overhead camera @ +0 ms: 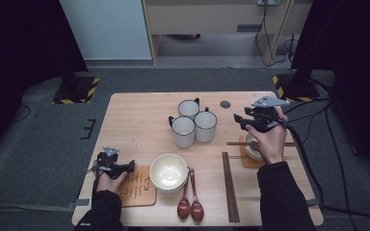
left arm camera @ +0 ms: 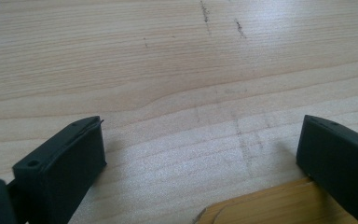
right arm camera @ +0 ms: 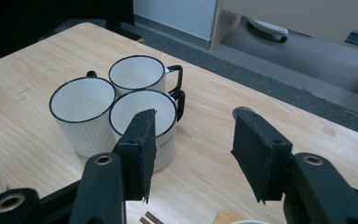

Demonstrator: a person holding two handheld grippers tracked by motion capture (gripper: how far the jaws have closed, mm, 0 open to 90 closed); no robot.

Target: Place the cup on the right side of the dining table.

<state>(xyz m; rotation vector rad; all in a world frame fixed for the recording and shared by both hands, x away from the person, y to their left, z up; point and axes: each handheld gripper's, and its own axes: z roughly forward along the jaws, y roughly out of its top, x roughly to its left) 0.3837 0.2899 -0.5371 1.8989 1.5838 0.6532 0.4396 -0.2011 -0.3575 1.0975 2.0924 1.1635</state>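
Pale wooden table [overhead camera: 139, 120] on grey carpet, dark curtains to both sides, a light cabinet beyond the far edge.

Right gripper [overhead camera: 250, 121] held above the table's right side, pointing left toward three white ribbed mugs with black rims and handles [overhead camera: 192, 122], which stand bunched and touching at centre-far. In the right gripper view the black jaws stand apart with nothing between them [right arm camera: 193, 156]; mugs lie just past the left jaw.

Under the right hand [overhead camera: 270, 142]: small white cup [overhead camera: 250, 147] on a wooden coaster, a dark chopstick pair laid across it. Second dark chopstick pair [overhead camera: 230, 185] lies near-right.

Left gripper [overhead camera: 132, 166] rests low at near-left, jaws spread wide over bare wood [left arm camera: 200, 158], grasping nothing. Wooden board with dark lettering [overhead camera: 137, 187] just beside it.

Cream bowl [overhead camera: 168, 172] near-centre; two reddish-brown wooden spoons [overhead camera: 190, 204] just right of it.
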